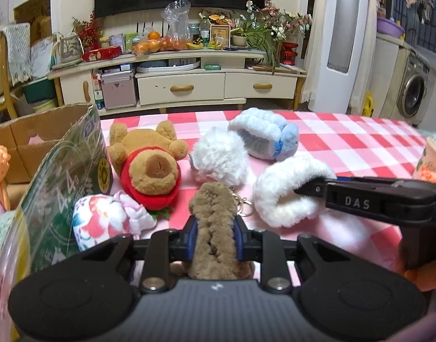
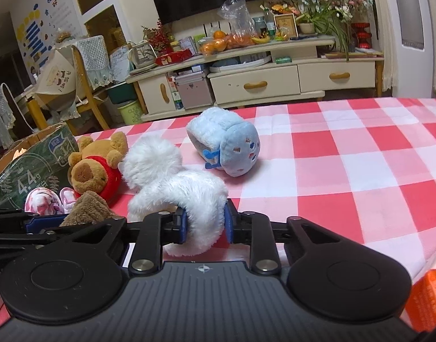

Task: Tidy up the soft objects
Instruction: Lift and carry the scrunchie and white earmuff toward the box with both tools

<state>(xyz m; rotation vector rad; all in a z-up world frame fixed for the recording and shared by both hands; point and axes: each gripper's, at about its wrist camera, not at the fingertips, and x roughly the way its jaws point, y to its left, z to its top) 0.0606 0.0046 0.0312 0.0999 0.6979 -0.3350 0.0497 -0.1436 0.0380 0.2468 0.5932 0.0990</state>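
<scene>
Soft toys lay on the checked tablecloth (image 2: 346,154). Left gripper (image 1: 215,236) pinched a brown plush keychain (image 1: 213,219); right gripper (image 2: 205,225) pinched a white fluffy earmuff (image 2: 183,196) beside the cardboard box (image 1: 61,154).

A checked red-and-white tablecloth (image 2: 346,171) bears a bear (image 1: 152,168), blue earmuffs (image 2: 226,142), white earmuffs (image 2: 172,176), a floral bundle (image 1: 98,219) and a box (image 1: 64,171).

The brown plush keyring (image 1: 215,228) runs down behind the left gripper's body, its lower end hidden
</scene>
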